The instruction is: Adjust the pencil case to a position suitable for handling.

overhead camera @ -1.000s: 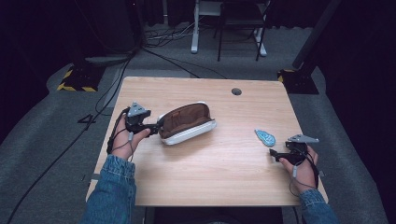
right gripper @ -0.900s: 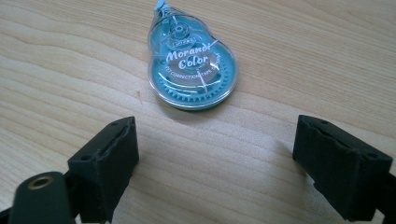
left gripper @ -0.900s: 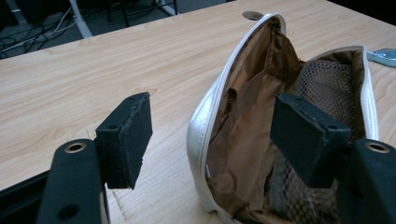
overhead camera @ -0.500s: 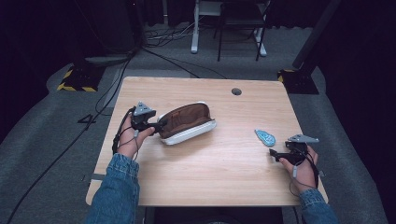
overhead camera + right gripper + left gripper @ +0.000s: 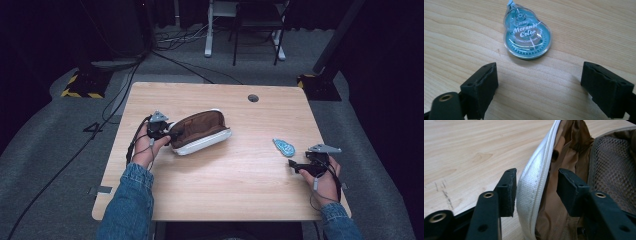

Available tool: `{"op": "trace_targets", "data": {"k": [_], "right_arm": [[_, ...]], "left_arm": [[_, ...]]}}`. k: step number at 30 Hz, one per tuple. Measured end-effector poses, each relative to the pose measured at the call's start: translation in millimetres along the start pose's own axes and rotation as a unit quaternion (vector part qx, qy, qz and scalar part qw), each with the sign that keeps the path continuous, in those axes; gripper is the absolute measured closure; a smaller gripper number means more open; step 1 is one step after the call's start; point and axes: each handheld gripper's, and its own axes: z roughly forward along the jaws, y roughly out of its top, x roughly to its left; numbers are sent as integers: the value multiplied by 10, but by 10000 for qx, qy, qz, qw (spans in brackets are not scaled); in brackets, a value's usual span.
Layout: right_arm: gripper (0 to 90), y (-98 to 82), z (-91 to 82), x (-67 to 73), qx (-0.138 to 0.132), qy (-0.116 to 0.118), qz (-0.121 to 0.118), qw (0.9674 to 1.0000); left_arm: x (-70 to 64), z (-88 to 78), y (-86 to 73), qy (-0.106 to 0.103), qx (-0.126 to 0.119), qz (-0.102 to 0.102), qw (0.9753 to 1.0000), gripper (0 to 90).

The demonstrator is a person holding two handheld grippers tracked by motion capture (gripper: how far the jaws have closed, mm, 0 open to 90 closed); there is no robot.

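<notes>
Work in hand: taking hold of the open rim of the soft white fabric pencil pouch with brown lining (image 5: 199, 132), which lies on its side left of centre on the pale wood-grain worktop (image 5: 240, 190).
Left gripper (image 5: 536, 188): its jaws have just been closing and stand half shut astride the pouch's white zip edge (image 5: 532, 190); one pad sits outside against the woven cloth, the other inside over the lining with a gap showing, so no firm pinch yet.
Right gripper (image 5: 539, 86): jaws spread wide and empty, low over the worktop just short of the teal, gourd-shaped clear-plastic correction tape dispenser (image 5: 527, 37), not touching it.
Dispenser position: flat on the worktop at the right (image 5: 284, 147), well apart from the pouch.
Pouch handling: likely light and limp; the walls should fold and sag when lifted, so the stitched zip edge, the stiffest part, looks like the best hold.
Pouch textures: coarse woven white outside, smooth brown cloth inside, a brown mesh pocket (image 5: 614, 170) on the far wall.
Dispenser handling: hard, smooth, probably slippery; a grip across its narrow waist or flat faces would suit.
</notes>
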Motion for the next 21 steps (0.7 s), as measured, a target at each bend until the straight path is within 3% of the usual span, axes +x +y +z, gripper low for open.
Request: {"op": "trace_targets", "data": {"k": [4,8,14,21], "right_arm": [[143,0,0,0,-2,-1,-4,10000],[144,0,-1,0,-3,3,-7,10000],[145,0,-1,0,-2,3,-5,10000],[145,0,-1,0,-2,3,-5,10000]], "left_arm": [[21,11,-4,-72,83,-56,9999,650],[22,0,-5,-417,191,-178,9988,788],[-18,-3,9,-536,321,-219,9978,835],[-41,-29,21,-583,259,-270,9976,848]]}}
